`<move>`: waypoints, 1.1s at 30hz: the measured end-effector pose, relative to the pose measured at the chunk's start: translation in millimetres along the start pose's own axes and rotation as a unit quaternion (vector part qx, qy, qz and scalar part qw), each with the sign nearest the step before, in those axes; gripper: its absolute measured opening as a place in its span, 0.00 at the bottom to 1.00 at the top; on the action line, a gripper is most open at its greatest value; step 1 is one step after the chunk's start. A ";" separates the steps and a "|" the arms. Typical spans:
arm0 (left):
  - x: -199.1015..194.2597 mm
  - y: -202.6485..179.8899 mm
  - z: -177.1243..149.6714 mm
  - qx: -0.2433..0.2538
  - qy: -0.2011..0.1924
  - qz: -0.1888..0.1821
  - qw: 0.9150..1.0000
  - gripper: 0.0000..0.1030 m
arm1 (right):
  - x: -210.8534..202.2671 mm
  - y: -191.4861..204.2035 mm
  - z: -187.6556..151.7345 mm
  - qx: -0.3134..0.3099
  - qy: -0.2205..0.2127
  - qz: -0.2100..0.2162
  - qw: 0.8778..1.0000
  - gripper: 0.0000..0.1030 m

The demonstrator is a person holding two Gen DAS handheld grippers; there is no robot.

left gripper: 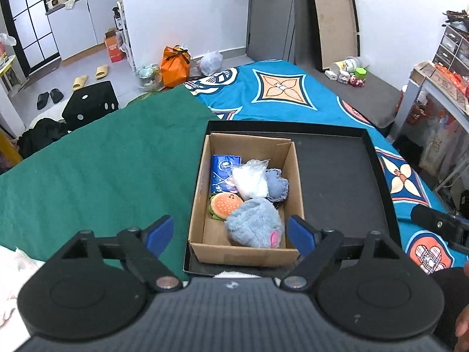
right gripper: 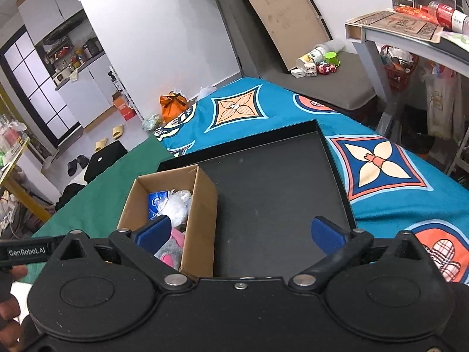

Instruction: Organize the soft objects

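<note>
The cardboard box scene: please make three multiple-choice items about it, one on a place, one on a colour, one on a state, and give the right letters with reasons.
1. Where does the cardboard box stand?
A. on the floor
B. at the left side of the black tray
C. on the grey table

2. What colour is the fluffy plush nearest the camera in the box?
A. grey-blue
B. yellow
C. red

3. How is the left gripper?
A. shut on the plush
B. shut on the box wall
C. open, holding nothing

Answers: 1 B, the tray's rim surrounds the box, with bare tray to its right. 2 A, its fur is grey-blue with a pink patch. 3 C, the blue fingers stand wide apart over the box.
</note>
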State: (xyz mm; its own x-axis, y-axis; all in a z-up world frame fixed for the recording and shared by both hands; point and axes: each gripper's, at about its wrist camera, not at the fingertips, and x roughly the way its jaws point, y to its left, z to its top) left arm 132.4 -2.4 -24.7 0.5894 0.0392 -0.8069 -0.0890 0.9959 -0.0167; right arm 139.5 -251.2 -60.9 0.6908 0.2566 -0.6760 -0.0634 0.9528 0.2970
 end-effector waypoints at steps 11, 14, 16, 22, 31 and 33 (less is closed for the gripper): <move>-41.1 5.3 -8.1 0.007 -0.031 -0.008 0.999 0.88 | -35.4 17.4 1.7 -0.035 -0.010 -0.011 0.999 1.00; -53.0 5.6 -9.5 0.010 -0.038 -0.012 0.999 0.91 | -43.2 21.1 2.3 -0.035 -0.009 -0.016 0.999 1.00; -62.4 6.0 -10.5 0.015 -0.046 -0.016 0.999 0.92 | -49.4 22.8 2.9 -0.035 -0.012 -0.019 0.999 1.00; -86.6 11.5 -14.7 0.010 -0.062 -0.017 0.998 0.97 | -68.7 32.9 1.0 -0.053 -0.014 -0.029 0.998 1.00; -110.6 21.8 -24.9 0.006 -0.079 -0.018 0.997 0.98 | -90.4 39.4 -6.5 -0.052 -0.017 -0.027 0.998 1.00; -115.7 25.4 -28.5 0.000 -0.082 -0.018 0.996 0.98 | -96.0 40.5 -9.6 -0.048 -0.020 -0.029 0.998 1.00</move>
State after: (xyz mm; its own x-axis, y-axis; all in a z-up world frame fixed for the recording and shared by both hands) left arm 39.1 16.1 51.4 0.7153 0.0172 -0.6986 -0.0664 0.9968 -0.0435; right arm 63.7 -235.8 9.6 0.7239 0.1950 -0.6618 -0.0887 0.9776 0.1910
